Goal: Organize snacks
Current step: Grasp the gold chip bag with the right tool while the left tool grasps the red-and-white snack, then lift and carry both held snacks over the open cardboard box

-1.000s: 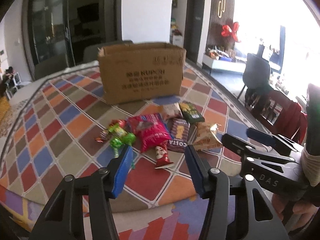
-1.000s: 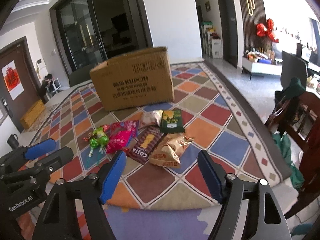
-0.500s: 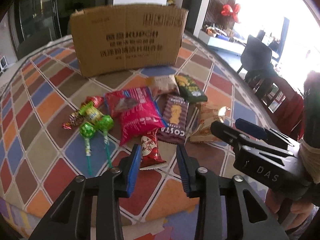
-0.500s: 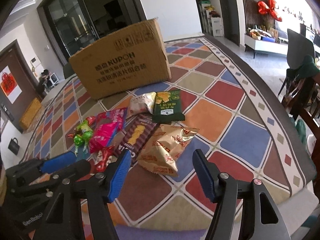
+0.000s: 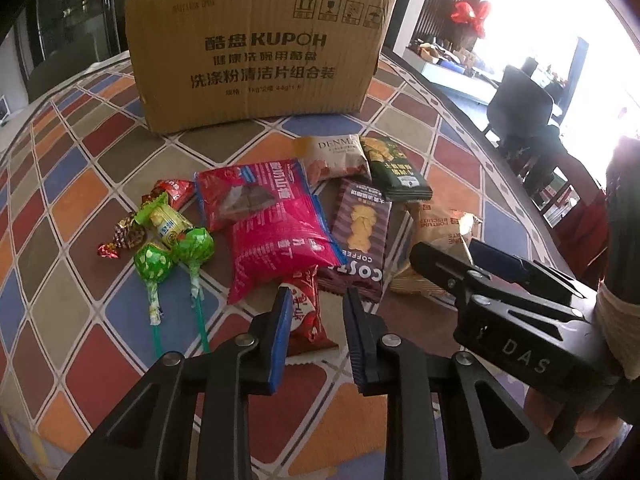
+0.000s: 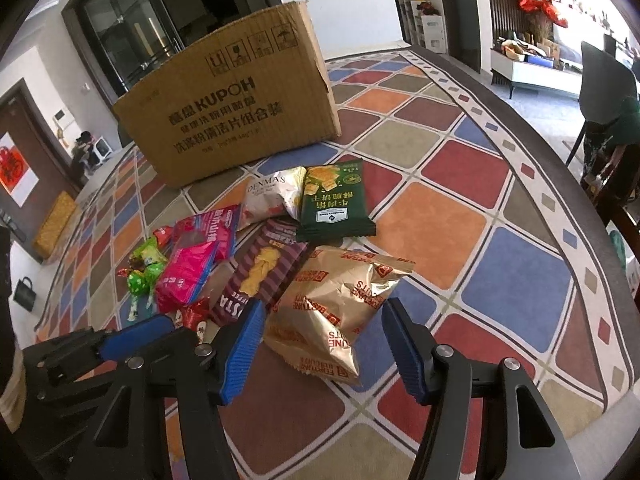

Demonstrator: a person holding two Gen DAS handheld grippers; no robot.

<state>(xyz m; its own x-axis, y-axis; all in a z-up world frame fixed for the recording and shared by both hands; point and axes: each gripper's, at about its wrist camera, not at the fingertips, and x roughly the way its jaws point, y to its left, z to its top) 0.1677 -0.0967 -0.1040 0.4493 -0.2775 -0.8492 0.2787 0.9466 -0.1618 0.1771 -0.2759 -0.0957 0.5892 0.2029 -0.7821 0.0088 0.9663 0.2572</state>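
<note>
A scatter of snacks lies on a surface (image 5: 404, 100) covered in coloured diamond tiles, in front of a brown cardboard box (image 5: 256, 56) printed with "KUPOH". The left hand-held gripper (image 5: 316, 320) hangs over the near end of a small red snack packet (image 5: 306, 316); its blue-padded jaws have just been closing and now stand narrow on either side of the packet, not yet pressing on it, so it grasps nothing. The right hand-held gripper (image 6: 322, 330) sits lower right in the left wrist view and, in its own view, frames the near end of a gold biscuit bag (image 6: 340, 304); its jaws have narrowed a little but stand well apart, released, with the bag between them and no pad touching it. Behind the red packet lies a large pink bag (image 5: 272, 224), partly overlapping it, with a brown striped "COSTA" coffee biscuit pack (image 5: 358, 240) just beside. Farther back, near the box, a white "DENMAS" packet (image 5: 336, 156) and a dark green cracker pack (image 5: 394, 168) rest side by side. Two green-wrapped lollipops (image 5: 172, 256) and several small wrapped candies (image 5: 160, 220) cluster left of the pink bag.
</note>
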